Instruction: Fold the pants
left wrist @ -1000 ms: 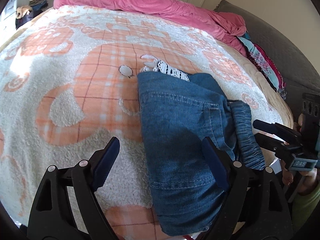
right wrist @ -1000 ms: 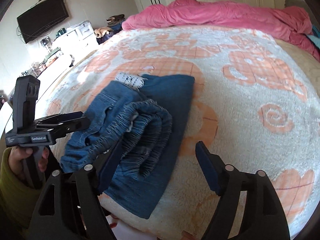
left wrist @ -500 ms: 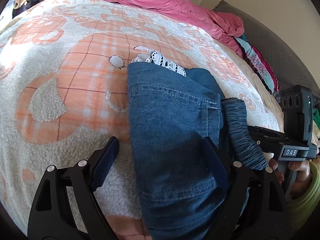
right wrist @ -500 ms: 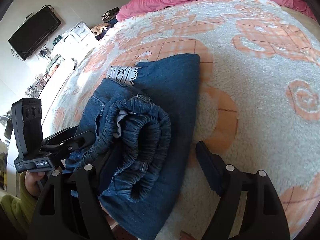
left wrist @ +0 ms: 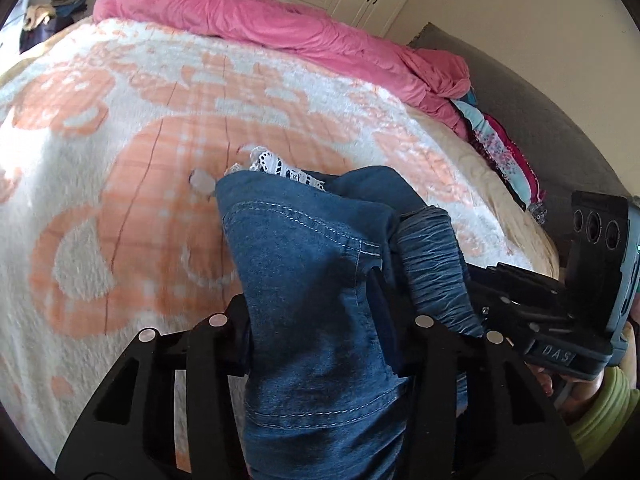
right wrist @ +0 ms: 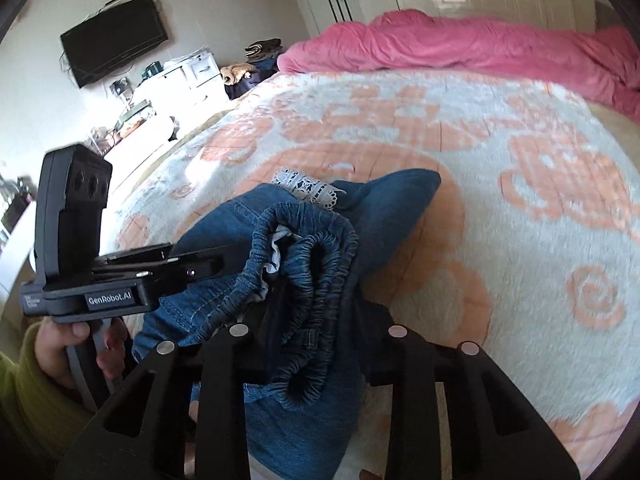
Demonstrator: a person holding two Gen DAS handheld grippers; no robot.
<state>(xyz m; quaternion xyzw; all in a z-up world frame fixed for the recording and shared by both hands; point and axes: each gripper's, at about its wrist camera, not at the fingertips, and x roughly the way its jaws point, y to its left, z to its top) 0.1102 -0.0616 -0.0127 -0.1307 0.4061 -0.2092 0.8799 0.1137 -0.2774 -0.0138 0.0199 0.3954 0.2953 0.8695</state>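
Observation:
Folded blue denim pants (left wrist: 296,240) with a white lace trim (left wrist: 280,168) lie near the front of the bed. My left gripper (left wrist: 312,312) is closing, and the near flat edge of the pants is bunched between its jaws. My right gripper (right wrist: 316,320) is closing too, with the gathered elastic waistband (right wrist: 320,248) pinched between its jaws. The near end of the pants (right wrist: 392,200) is raised off the blanket. Each gripper shows in the other's view: the right gripper (left wrist: 500,280) and the left gripper (right wrist: 216,260). Denim hides the pads of both.
An orange and white fleece blanket (left wrist: 120,200) covers the bed. A pink duvet (left wrist: 280,28) is heaped along its far side. Patterned clothes (left wrist: 504,152) are piled at the right edge. A wall TV (right wrist: 116,44) and a white dresser (right wrist: 180,76) stand left of the bed.
Both grippers went from wide open over the pants to closed on them. The near end of the pants has bunched and risen a little from the blanket.

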